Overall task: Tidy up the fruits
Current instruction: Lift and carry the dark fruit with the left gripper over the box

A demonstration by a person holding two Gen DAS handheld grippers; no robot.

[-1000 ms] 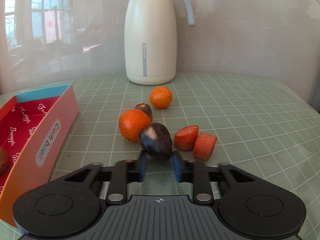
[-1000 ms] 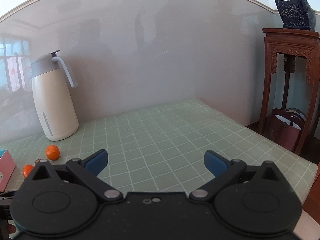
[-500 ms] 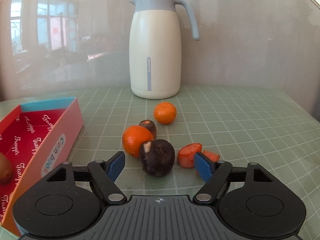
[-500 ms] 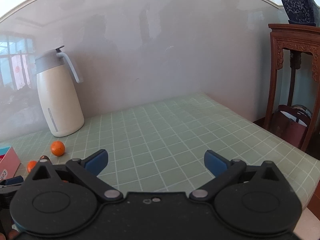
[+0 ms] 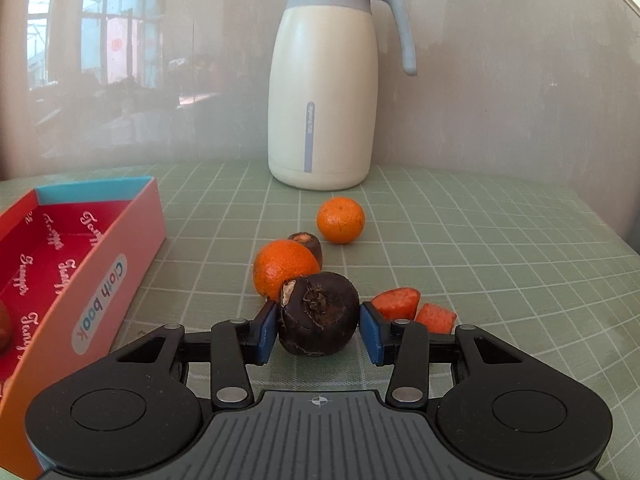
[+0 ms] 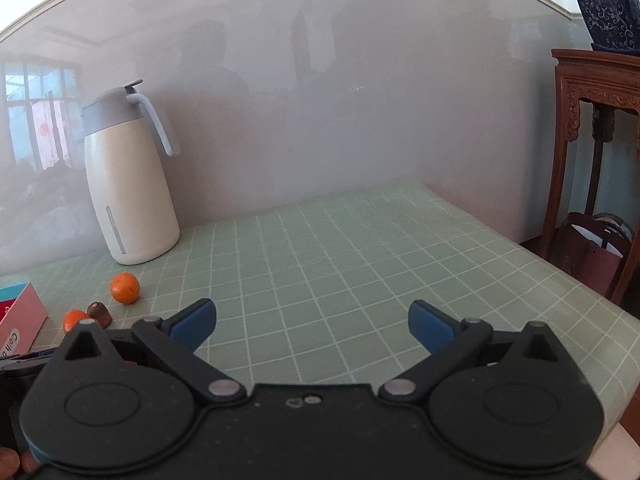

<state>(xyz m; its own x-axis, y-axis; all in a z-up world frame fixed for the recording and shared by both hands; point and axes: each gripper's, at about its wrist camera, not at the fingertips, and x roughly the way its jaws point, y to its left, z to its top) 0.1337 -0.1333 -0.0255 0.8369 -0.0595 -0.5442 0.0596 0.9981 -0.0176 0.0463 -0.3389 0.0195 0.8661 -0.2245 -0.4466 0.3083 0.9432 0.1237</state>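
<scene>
A dark, round fruit rests on the green checked tablecloth. My left gripper has it between its blue pads, which touch both sides as the jaws are closing. Behind it lie a large orange, a small brown piece and a second orange. Two orange-red cut pieces lie to the right. A pink box with a red inside stands at the left. My right gripper stands open over bare cloth with nothing between its fingers.
A cream thermos jug stands at the back against the wall. A brown fruit lies in the box at the left edge. In the right wrist view, the table's right edge drops off beside a wooden stand.
My left gripper's jaws were shut behind the dark fruit, then opened wide around it, and now have closed in onto its sides. The right gripper has stayed open in place.
</scene>
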